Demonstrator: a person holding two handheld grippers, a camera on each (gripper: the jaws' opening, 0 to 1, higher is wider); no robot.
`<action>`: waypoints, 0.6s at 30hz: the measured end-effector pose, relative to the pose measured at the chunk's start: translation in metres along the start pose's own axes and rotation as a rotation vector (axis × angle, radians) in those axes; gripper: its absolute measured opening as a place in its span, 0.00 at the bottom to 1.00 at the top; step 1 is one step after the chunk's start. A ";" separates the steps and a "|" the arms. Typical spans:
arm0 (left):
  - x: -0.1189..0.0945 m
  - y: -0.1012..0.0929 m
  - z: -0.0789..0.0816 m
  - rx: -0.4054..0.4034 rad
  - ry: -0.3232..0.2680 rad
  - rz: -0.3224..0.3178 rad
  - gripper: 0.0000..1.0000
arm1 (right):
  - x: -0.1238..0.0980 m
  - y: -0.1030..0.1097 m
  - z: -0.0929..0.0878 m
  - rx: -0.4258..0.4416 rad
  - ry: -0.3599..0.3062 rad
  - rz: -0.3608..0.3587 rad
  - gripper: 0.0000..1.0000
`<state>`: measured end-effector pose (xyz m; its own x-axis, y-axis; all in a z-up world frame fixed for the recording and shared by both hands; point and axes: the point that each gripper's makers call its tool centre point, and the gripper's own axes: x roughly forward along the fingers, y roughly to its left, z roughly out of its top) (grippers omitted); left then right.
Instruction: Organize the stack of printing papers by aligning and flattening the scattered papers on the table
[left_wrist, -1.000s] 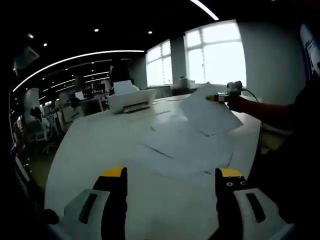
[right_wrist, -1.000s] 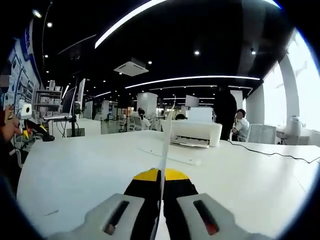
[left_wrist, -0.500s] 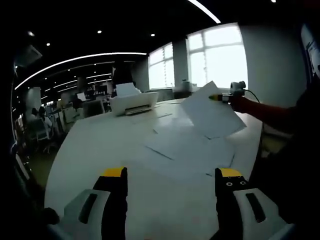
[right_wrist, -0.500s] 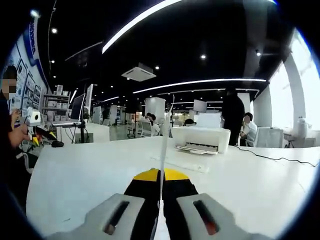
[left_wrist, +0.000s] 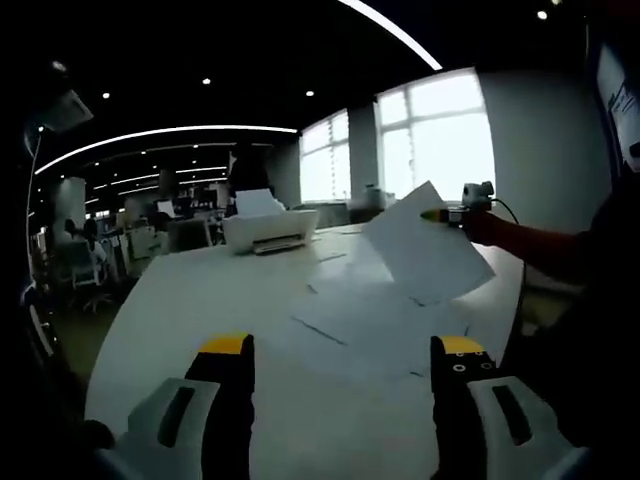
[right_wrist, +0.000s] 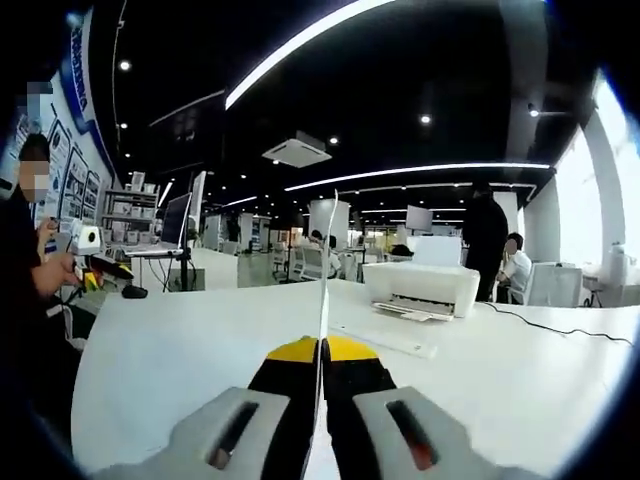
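papers lay scattered and overlapping on the white table, ahead of your left gripper and a little to its right, near the table's edge on your side. one sheet was up in the air above that spread, pinched at its upper corner by your right gripper, hanging tilted with its lower edge just over the loose ones. in the right gripper view the sheet ran edge-on between the yellow tips of the right gripper, jaws closed tight on it. your left gripper's jaws stood wide apart with nothing between them, low over bare table short of the spread.

judgement: the lifted sheet wanted bringing down square onto the pile below it; your left was the nearer one to steady the loose papers. risk: the hanging sheet could drag others askew.

a printer sat at the far end with white paper standing in its tray; it showed too in the right gripper view.
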<state>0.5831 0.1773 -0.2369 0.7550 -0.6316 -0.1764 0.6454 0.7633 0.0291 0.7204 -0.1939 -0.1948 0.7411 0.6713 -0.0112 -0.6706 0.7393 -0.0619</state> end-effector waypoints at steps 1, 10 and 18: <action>0.000 -0.001 0.001 -0.002 -0.008 -0.001 0.82 | 0.000 0.002 0.000 -0.002 0.005 0.003 0.00; 0.000 -0.002 0.006 -0.020 -0.040 -0.009 0.85 | 0.002 0.017 0.004 -0.003 0.003 0.017 0.00; -0.002 -0.003 0.013 -0.026 -0.070 -0.008 0.81 | 0.000 -0.008 0.004 -0.006 -0.004 0.034 0.00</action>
<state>0.5812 0.1750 -0.2237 0.7567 -0.6449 -0.1071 0.6488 0.7610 0.0021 0.7260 -0.2000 -0.1907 0.7175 0.6965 -0.0097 -0.6954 0.7155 -0.0673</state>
